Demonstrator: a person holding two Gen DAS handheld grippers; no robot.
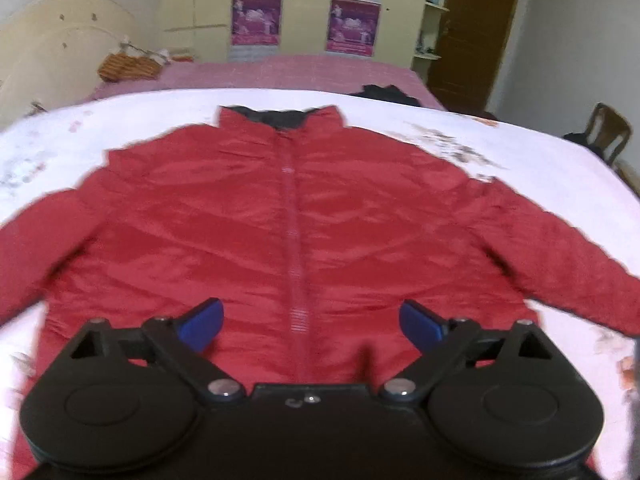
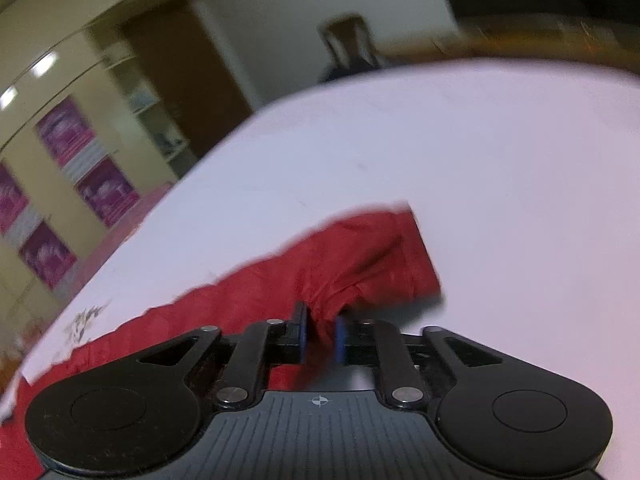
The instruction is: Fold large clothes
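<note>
A red zip-up jacket (image 1: 288, 216) lies flat, front up, on a white sheet (image 1: 540, 160), collar far from me and both sleeves spread out. My left gripper (image 1: 310, 324) is open and empty, hovering over the jacket's lower hem near the zip. In the right wrist view, my right gripper (image 2: 320, 332) is shut on the red fabric of a sleeve (image 2: 360, 256) near its cuff end, with the cloth bunched between the blue pads.
The white sheet (image 2: 440, 152) covers a bed with a pink cover (image 1: 280, 74) behind it. A basket (image 1: 128, 66) and dark clothing (image 1: 386, 94) sit at the back. A wooden chair (image 1: 604, 132) stands at the right. Wardrobes with posters line the wall.
</note>
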